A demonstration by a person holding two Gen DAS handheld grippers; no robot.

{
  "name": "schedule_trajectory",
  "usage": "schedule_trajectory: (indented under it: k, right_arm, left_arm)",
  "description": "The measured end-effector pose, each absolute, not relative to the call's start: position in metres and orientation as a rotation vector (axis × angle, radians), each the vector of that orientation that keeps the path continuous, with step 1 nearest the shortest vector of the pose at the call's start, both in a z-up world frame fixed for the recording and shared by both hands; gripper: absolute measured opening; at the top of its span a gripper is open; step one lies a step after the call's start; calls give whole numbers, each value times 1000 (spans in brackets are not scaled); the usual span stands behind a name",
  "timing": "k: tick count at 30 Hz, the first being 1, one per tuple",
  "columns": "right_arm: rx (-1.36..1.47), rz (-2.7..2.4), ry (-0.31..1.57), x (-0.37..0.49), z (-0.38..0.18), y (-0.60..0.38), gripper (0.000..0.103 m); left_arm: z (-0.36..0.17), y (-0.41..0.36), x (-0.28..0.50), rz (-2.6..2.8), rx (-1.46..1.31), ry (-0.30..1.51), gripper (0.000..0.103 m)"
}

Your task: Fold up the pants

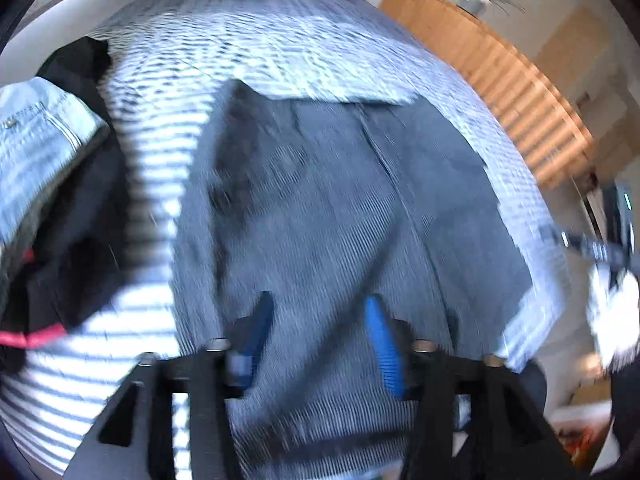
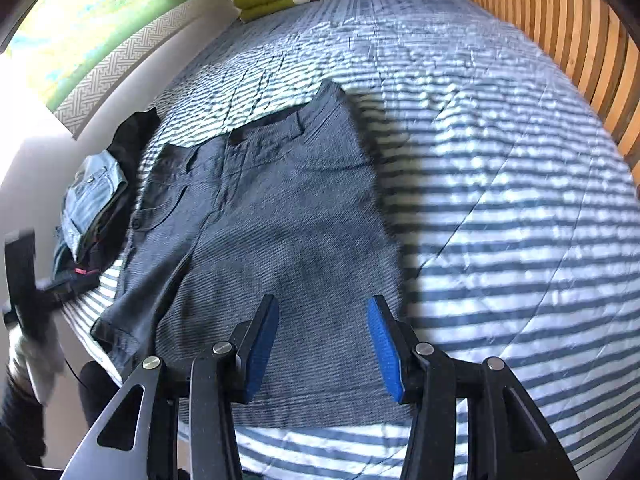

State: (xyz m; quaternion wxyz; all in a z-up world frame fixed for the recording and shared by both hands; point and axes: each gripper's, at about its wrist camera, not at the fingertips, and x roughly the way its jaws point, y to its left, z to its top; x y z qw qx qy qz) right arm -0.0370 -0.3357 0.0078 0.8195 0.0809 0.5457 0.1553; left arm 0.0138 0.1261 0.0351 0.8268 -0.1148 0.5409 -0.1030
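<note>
Striped bedspread (image 2: 500, 220) fills both views, wooden slats at the right. My grey shorts (image 2: 260, 220) lie flat on the bed ahead of both sets of fingers, waistband far, leg hems near, long axis running away from me. Right gripper (image 2: 322, 344) is released, nothing between its pads, near hem just below. Left gripper (image 1: 318, 344) is also released, over the cloth. Only the right view is sharp enough to show the waistband; the left view is blurred but shows the clothes pile (image 1: 52, 184) at the left close up.

Motion blur smears the left wrist view, softening the shorts (image 1: 340, 208) and bedspread (image 1: 280, 40).
</note>
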Motion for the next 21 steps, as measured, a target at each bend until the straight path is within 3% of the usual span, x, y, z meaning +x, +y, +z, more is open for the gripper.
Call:
schedule_trajectory:
  k: [6,13,14,15,16,19,21]
  right_arm:
    - [123,312,1134,-7,8,-330,43]
    - [128,289,1157,35,-8,-327,43]
    - [124,286,1159,38,-10,-327,43]
    - [120,282,1162,41,-13,-327,43]
    - [119,277,1165,44,-16,-328,43]
    - [117,273,1175,50,-22,-327,43]
    - [109,274,1178,53,-24,-326,43]
  left_arm:
    - [25,174,99,-37,-338,1140,73]
    - [-13,165,166,76,-236,1200,73]
    - [-17,160,170,71,-194,1211,70]
    - [-27,156,177,62,-171,1223,52]
    - [-33,155,179,57,-162,1238,28]
    - [-37,160,179,20,-206,1239,14]
    - [-33,169,176,-12,-236,1217,10]
